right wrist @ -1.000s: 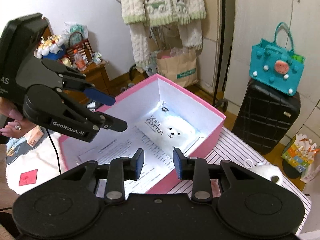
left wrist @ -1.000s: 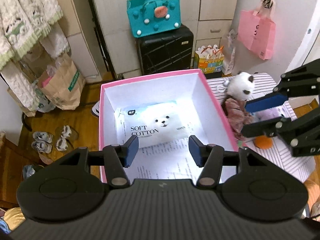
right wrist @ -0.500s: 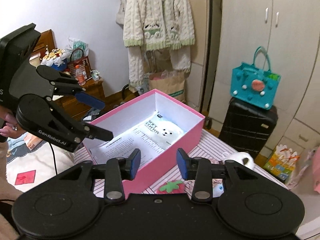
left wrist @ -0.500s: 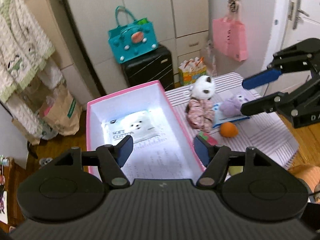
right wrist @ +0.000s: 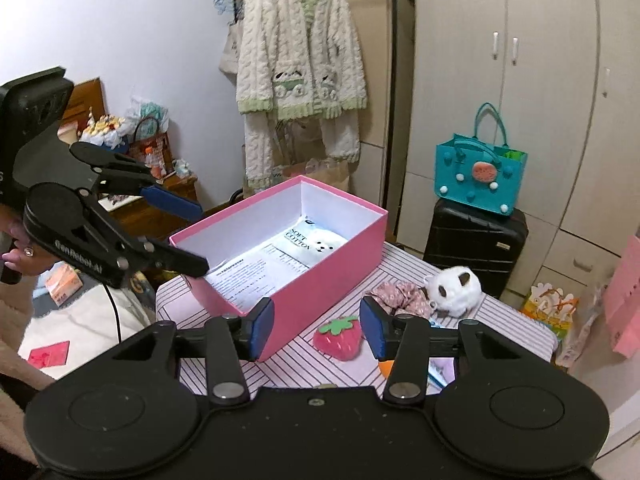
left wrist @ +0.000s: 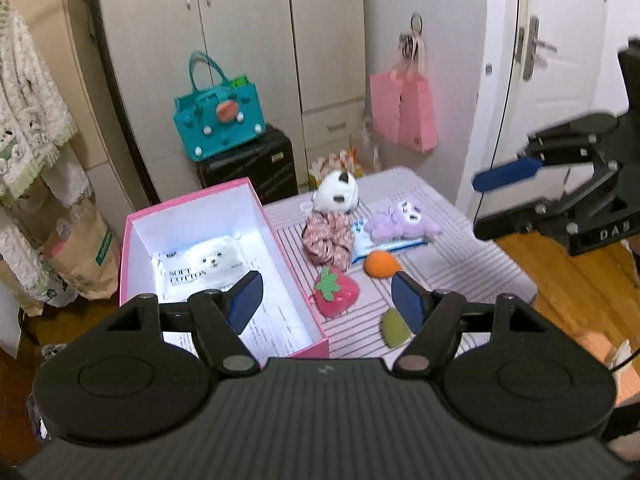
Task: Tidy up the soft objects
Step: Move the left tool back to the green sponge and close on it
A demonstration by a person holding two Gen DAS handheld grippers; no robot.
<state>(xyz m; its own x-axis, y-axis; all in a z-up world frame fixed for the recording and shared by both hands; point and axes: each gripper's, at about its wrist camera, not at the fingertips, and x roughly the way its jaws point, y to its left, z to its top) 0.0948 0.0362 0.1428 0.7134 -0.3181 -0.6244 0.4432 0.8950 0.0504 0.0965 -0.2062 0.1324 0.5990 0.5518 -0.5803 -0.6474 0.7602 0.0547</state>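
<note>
A pink box (left wrist: 276, 240) stands on the left of the striped table (left wrist: 460, 280), with a white "soft cotton" pack (left wrist: 204, 264) lying inside on a printed sheet. To its right lie a red strawberry plush (left wrist: 336, 292), an orange ball (left wrist: 382, 264), a floral scrunchie (left wrist: 328, 236), a white plush (left wrist: 340, 190), a purple plush (left wrist: 400, 220) and a green piece (left wrist: 394, 328). My left gripper (left wrist: 326, 298) hovers above the box's near corner, jaws opening, holding nothing. My right gripper (right wrist: 317, 330) hangs over the table's right side, jaws opening and empty; the strawberry plush (right wrist: 340, 338) lies below it.
Behind the table a teal bag (left wrist: 220, 124) sits on a black suitcase (left wrist: 248, 168), and a pink bag (left wrist: 402, 112) hangs on the wall. A cream cardigan (right wrist: 300, 64) hangs to the left. A person's hand (right wrist: 16, 256) holds the left gripper (right wrist: 196, 238).
Both grippers have drawn back from inside the box and swung right toward the toys, and both pairs of jaws have widened. The cotton pack stays in the box.
</note>
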